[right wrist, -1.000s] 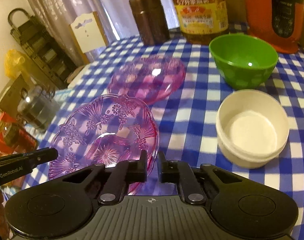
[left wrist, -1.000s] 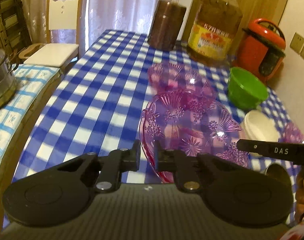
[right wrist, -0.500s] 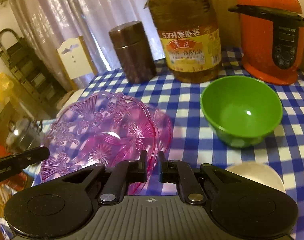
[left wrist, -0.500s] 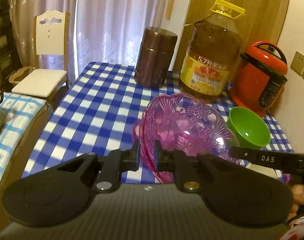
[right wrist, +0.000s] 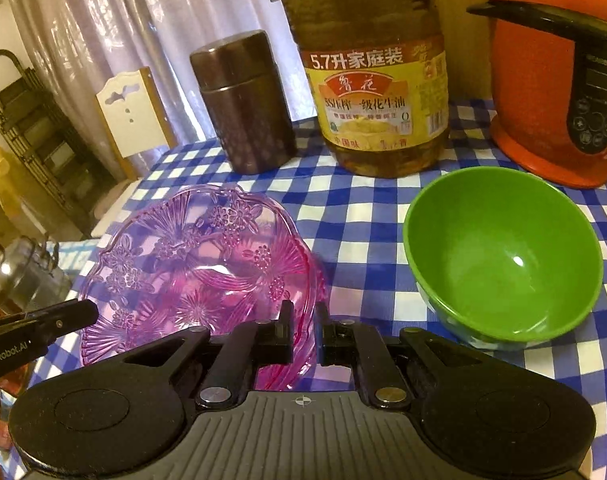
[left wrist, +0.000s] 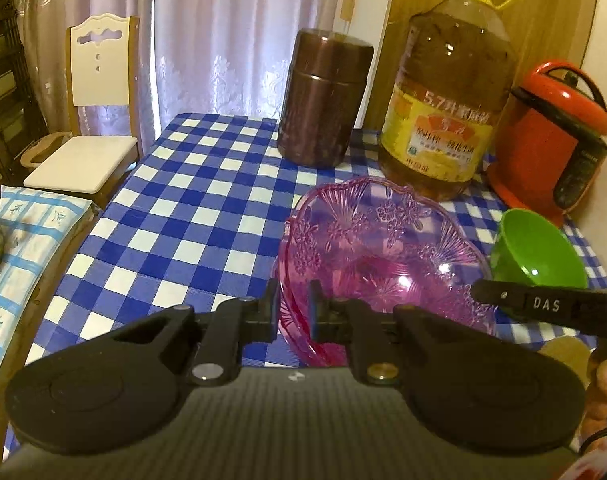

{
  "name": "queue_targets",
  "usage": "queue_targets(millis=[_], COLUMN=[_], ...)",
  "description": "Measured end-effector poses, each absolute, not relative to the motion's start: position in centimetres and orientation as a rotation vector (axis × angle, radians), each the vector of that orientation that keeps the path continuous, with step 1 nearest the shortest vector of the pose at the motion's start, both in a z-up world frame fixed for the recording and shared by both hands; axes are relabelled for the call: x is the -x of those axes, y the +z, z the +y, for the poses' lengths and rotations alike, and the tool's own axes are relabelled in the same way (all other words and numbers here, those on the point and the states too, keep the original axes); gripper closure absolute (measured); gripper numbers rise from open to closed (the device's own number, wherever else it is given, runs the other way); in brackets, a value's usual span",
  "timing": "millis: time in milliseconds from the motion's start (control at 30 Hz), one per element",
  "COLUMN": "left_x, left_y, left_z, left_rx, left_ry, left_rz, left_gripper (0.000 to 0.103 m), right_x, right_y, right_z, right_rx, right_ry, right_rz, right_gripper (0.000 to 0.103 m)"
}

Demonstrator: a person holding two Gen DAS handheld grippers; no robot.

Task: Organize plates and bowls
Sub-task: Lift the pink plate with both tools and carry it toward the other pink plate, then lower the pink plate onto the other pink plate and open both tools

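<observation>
A pink patterned glass plate (left wrist: pixel 383 248) hangs between both grippers above the blue checked tablecloth. My left gripper (left wrist: pixel 294 304) is shut on the plate's left rim. My right gripper (right wrist: pixel 303 320) is shut on the right rim of the same pink plate (right wrist: pixel 191 264). The right gripper's finger (left wrist: pixel 543 304) shows at the right of the left wrist view; the left gripper's finger (right wrist: pixel 43 320) shows at the left of the right wrist view. A green bowl (right wrist: pixel 503 256) stands upright just right of the plate, also visible as the green bowl (left wrist: pixel 539 256). A pink edge under the held plate hints at a second plate; I cannot tell for sure.
At the far end of the table stand a brown canister (left wrist: pixel 323 100), a big oil bottle (left wrist: pixel 451 92) and a red rice cooker (left wrist: pixel 551 136). A white chair (left wrist: pixel 91 112) stands beyond the table's left edge, and a metal pot (right wrist: pixel 23 276) sits on a lower surface.
Both grippers have carried the pink plate toward the far end of the table, over where the second pink plate lay. The white bowl has dropped out of view; the bottle and cooker loom larger.
</observation>
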State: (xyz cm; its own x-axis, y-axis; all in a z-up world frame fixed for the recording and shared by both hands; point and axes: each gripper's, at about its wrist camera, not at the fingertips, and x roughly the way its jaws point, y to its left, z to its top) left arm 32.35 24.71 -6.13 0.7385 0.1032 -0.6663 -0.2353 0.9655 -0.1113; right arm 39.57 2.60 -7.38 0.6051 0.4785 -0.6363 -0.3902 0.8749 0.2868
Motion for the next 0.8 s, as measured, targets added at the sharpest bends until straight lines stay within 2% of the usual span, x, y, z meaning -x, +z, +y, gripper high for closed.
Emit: queue_targets(millis=[800], left_x=[-34.1], left_y=[-9.0], left_z=[24.1], left_rx=[0.12], left_ry=[0.209], left_rz=[0.759], left_gripper=[0.091], right_x=[-40.8], right_y=[-9.9], right_z=[3.8], right_rx=[-0.042], right_ry=[0.495], right_rz=[0.777], right_gripper=[0.093])
